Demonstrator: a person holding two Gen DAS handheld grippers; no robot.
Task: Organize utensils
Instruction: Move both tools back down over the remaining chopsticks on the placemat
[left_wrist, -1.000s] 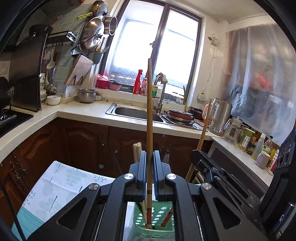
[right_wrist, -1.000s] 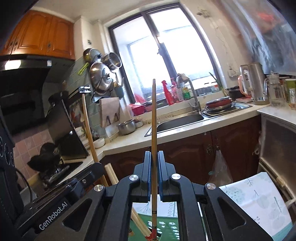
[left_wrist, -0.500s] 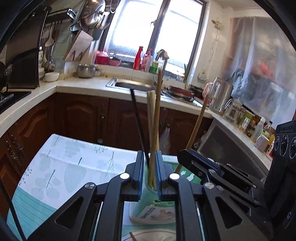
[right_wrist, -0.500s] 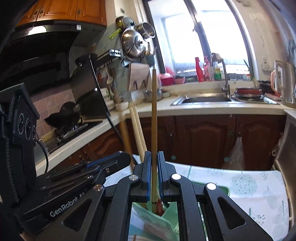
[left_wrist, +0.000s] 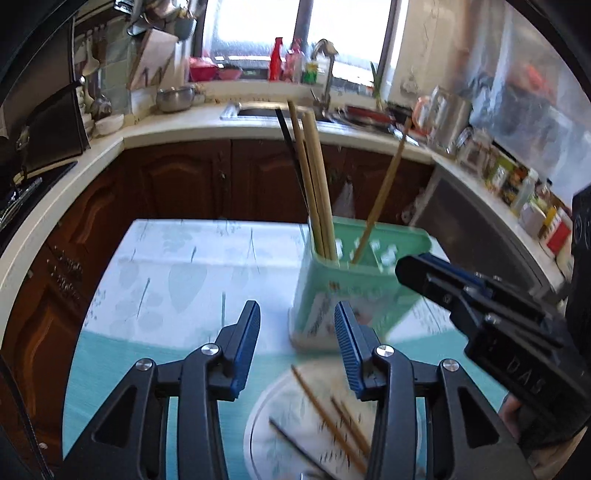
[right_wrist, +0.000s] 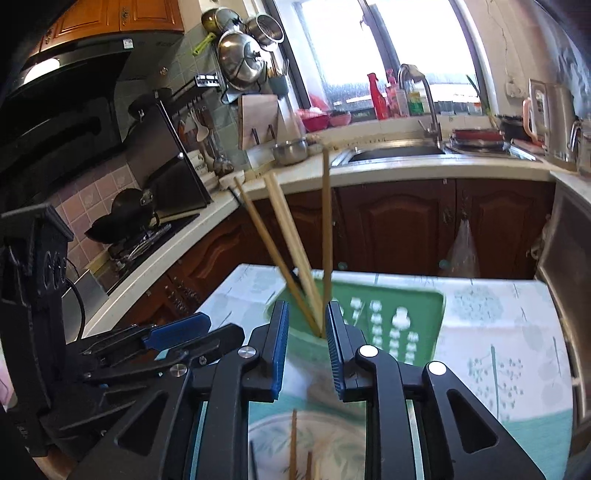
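**Chopsticks dropped in the holder; both grippers letting go**

Kitchen, small table with a leaf-print cloth (left_wrist: 177, 273) in front of dark wood cabinets; sink and window behind. Motion blur in both views.

Your left gripper (left_wrist: 297, 341): jaws opening, nothing between the pads; only cloth and the near wall of the holder show through the gap. Your right gripper (right_wrist: 304, 341): jaws opening, narrower gap. Chopstick shafts appear in that gap, but they seem to stand in the holder beyond the fingertips, and the pads do not press on them. Both read as released.

Just past the fingertips stands the green holder (left_wrist: 369, 280), upright, near the table's far right corner. In it are the standing chopsticks (left_wrist: 317, 192): a cluster against its left wall, long axis near vertical, tips up and leaning slightly to the far left, with one dark stick among them. A single chopstick (left_wrist: 384, 188) stands apart to the right, tilted toward the far right.

Near the front edge sits a white plate (left_wrist: 273, 410) with the loose chopsticks (left_wrist: 328, 417), lying flat, long axes running diagonally from far left to near right.

Judged step: drop-off finished, next pick due. You will need wider jaws, a descent to the plate, and a grip square across one shaft. Crossed sticks may lift together.
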